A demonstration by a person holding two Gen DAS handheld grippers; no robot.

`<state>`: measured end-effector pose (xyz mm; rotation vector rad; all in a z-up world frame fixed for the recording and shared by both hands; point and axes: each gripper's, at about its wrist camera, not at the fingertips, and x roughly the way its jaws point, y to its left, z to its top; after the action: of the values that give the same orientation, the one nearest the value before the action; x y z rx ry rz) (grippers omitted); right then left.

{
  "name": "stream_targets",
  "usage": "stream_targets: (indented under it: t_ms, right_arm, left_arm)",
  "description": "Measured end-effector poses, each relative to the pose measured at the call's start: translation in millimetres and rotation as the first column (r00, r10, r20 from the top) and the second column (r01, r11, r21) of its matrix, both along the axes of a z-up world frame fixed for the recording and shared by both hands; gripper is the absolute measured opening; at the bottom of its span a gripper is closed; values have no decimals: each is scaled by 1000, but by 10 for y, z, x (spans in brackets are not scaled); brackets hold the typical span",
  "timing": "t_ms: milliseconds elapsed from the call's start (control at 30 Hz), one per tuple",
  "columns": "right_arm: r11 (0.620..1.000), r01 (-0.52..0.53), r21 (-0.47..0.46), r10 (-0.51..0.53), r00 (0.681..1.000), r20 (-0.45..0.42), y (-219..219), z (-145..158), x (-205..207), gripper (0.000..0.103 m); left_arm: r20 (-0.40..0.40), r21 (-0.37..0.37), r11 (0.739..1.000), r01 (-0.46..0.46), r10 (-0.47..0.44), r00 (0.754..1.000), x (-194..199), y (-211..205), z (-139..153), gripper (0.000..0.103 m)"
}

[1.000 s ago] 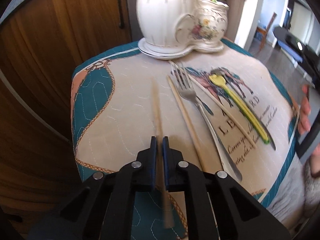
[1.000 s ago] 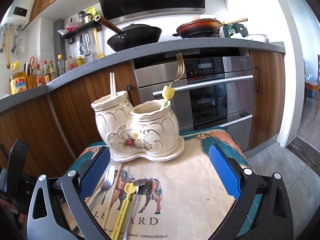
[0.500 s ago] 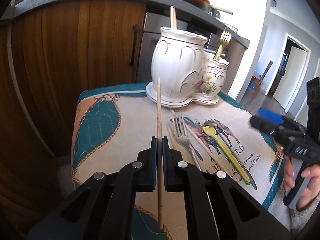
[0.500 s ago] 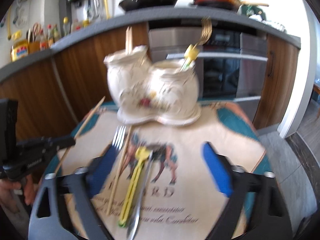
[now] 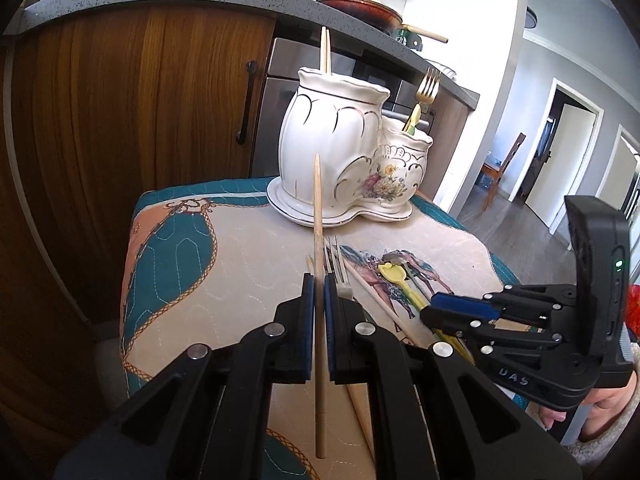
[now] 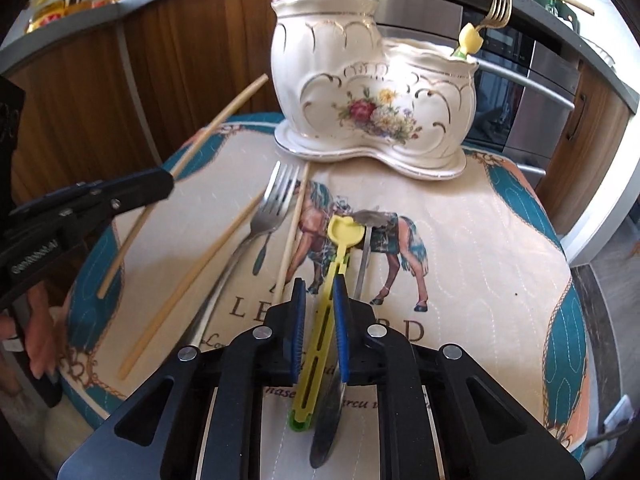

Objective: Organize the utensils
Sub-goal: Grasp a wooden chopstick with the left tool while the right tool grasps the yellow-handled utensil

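Right gripper (image 6: pixel 319 300): jaws closing around the handle of the yellow utensil (image 6: pixel 326 300), which lies on the mat (image 6: pixel 480 260) with its heart-shaped head toward the ceramic holder (image 6: pixel 372 80). Blue pads sit on either side of the slotted yellow handle; the right pad looks to be against it, while a sliver of gap shows on the left, so a firm pinch cannot be confirmed. A metal utensil (image 6: pixel 362 264) lies just beside the yellow one on its right, its broad end running under the gripper.

Left gripper (image 5: pixel 316 300): pressed together on a single wooden chopstick (image 5: pixel 318 240), lifted clear of the mat, tip pointing toward the holder. In the right wrist view the same chopstick slants up and away from the black finger tip.

Still on the mat, left of the yellow utensil: a thin pale chopstick (image 6: pixel 294 228), a silver fork (image 6: pixel 268 216) with tines toward the holder, and a thicker wooden chopstick (image 6: pixel 192 288) lying diagonally.

Holder: white, two-compartment, floral, at the far edge of the mat. Taller compartment holds two chopsticks (image 5: pixel 325 50) upright; lower compartment holds a gold fork (image 5: pixel 426 86), tines up, and another yellow-headed piece (image 6: pixel 471 42).

Behind: wooden cabinets (image 5: pixel 140 100), an oven front (image 6: pixel 520 80), pans on the counter. A hand (image 6: pixel 32 340) grips the left gripper's handle at the left edge of the view.
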<state>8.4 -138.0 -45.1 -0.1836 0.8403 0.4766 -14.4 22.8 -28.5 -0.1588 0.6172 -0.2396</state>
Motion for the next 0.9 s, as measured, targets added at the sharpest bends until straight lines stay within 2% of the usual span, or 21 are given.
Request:
stream_targets:
  t_ms: [367,533,600,700,900]
  right_arm:
    - [999,11,-48,-14,997,-74,32,-56,199,15]
    - [1000,6,-24,-7,998,-59,-10,-37,191,11]
    - [1000,9,8,-9,999,-42,-51,0,160,11]
    - [995,-6,104,9,1000,-23,-129,71,119,11]
    - [962,-21,272,9,999,48,-324,273,124,11]
  left_arm:
    - [0,-5,1000,-3,3,1000,-11,8,4,5]
    - [9,-4,1000,-18,18,1000,-20,60,22,5]
    - [23,-9,999,-33,33,999,-32,108,52,5]
    - [39,-34,998,-49,51,998,-55,178,97,5]
    - [86,-51,998,-45,49,995,-100,196,234,5]
